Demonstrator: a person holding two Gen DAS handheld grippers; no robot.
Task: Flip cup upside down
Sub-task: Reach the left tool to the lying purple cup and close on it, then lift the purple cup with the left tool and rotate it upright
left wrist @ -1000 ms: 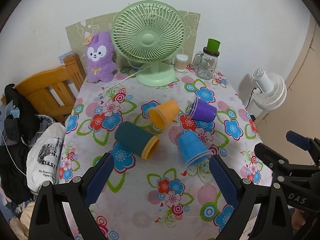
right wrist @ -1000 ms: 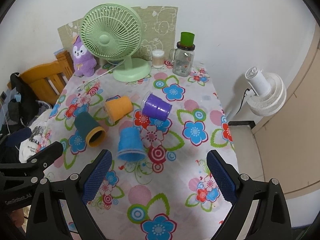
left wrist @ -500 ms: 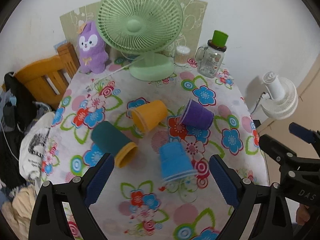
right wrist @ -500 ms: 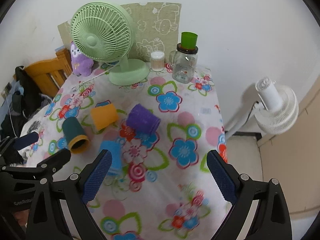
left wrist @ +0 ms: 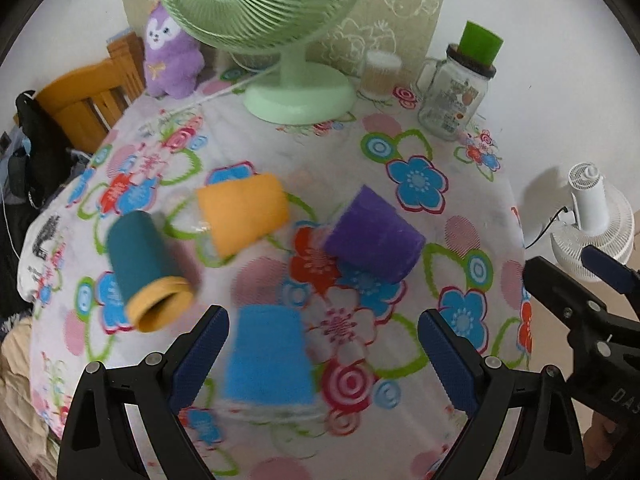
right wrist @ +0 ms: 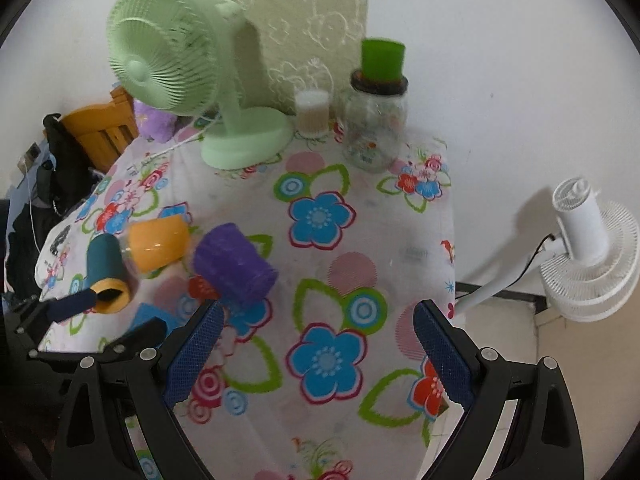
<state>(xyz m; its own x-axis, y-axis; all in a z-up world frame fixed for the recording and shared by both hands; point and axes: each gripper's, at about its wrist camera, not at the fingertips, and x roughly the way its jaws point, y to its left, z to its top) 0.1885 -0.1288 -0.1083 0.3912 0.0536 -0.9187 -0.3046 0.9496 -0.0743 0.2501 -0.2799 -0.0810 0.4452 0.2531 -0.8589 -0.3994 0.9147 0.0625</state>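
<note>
1. In the left wrist view: left gripper (left wrist: 323,354) with jaws spread wide and holding nothing, the blue cup (left wrist: 269,360) between the fingers, closer to the left pad, no contact visible. Blurred, so orientation hard to call; wider end toward the near edge of the tabletop (left wrist: 460,216).
2. Also there: teal cup (left wrist: 142,264) on its side near the left edge, yellow-rimmed mouth facing the near edge; orange cup (left wrist: 244,214) on its side just behind it; purple cup (left wrist: 374,236) on its side toward the right, apart from the others.
3. In the right wrist view: right gripper (right wrist: 316,354) spread wide and empty, over bare floral cloth near the right edge; purple cup (right wrist: 234,264) just beyond its left finger.
4. Only in the right view: the left gripper (right wrist: 108,320) seen from the side, hiding most of the blue cup (right wrist: 154,318); the tabletop's right edge dropping off toward a white floor fan (right wrist: 588,252).
5. Only in the left view: full face of the purple plush (left wrist: 170,56) at the far-left corner; a wooden chair (left wrist: 88,96) against the left edge.
6. Along the far edge: green fan (left wrist: 296,96), small jar (left wrist: 378,74), glass mug with green lid (left wrist: 456,96).
7. Open cloth across the right half and the near-right corner; cups crowded in the left half.
</note>
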